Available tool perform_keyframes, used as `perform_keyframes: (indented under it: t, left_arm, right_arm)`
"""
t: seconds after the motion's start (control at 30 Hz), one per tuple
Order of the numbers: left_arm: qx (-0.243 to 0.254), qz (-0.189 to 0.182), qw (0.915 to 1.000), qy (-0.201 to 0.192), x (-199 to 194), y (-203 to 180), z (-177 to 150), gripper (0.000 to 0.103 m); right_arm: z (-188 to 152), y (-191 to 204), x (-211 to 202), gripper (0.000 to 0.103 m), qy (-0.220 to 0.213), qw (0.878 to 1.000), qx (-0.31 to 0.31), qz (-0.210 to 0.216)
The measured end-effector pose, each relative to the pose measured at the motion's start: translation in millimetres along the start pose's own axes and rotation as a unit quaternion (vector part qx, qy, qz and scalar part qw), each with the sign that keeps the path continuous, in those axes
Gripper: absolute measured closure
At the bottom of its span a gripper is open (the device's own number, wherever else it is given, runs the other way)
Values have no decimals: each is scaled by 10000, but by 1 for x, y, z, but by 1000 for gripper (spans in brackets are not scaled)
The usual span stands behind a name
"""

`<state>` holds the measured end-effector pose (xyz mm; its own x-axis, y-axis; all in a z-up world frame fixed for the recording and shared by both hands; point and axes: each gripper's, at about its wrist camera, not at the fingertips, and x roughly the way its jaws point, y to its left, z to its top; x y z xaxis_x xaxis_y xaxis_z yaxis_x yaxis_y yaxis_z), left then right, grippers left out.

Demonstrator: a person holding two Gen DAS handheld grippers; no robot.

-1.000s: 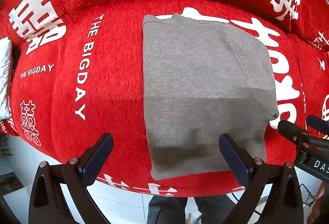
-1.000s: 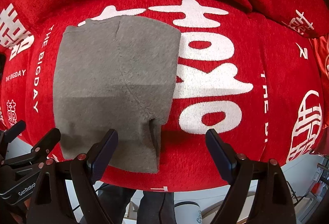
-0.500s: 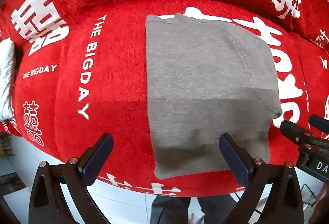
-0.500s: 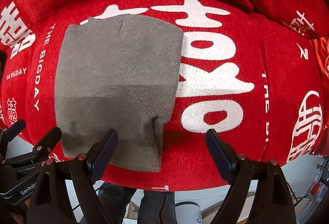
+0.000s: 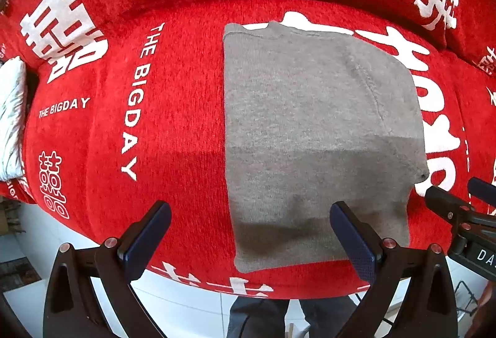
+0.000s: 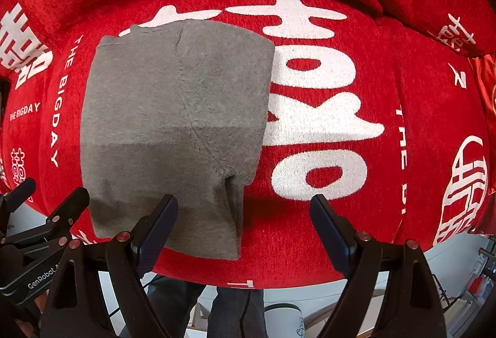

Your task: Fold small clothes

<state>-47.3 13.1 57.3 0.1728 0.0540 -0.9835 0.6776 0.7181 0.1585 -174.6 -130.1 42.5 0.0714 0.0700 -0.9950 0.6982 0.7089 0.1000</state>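
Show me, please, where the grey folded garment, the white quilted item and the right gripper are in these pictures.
grey folded garment (image 5: 316,133): left wrist view, middle of its top layer.
white quilted item (image 5: 11,118): left wrist view, its visible edge at far left.
right gripper (image 6: 243,221): right wrist view, midway between its open fingertips.

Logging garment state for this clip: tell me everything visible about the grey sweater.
The grey sweater is a small, fuzzy knit, already folded into a rough rectangle with a sleeve seam running diagonally across its top layer and the ribbed neckline at the far edge. It lies flat on the red cover with white lettering, its near edge close to the cushion's front. Neither open gripper touches it; nothing else rests on it.
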Motion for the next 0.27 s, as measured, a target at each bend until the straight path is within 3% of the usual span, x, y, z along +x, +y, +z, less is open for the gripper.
perform_keyframes:
  t: [0.27]
  left_arm:
    - [50,-55,9999,-150,-4,-4,4,0]
  right_arm:
    - [0,-7,4,14,26,10000,80,-2]
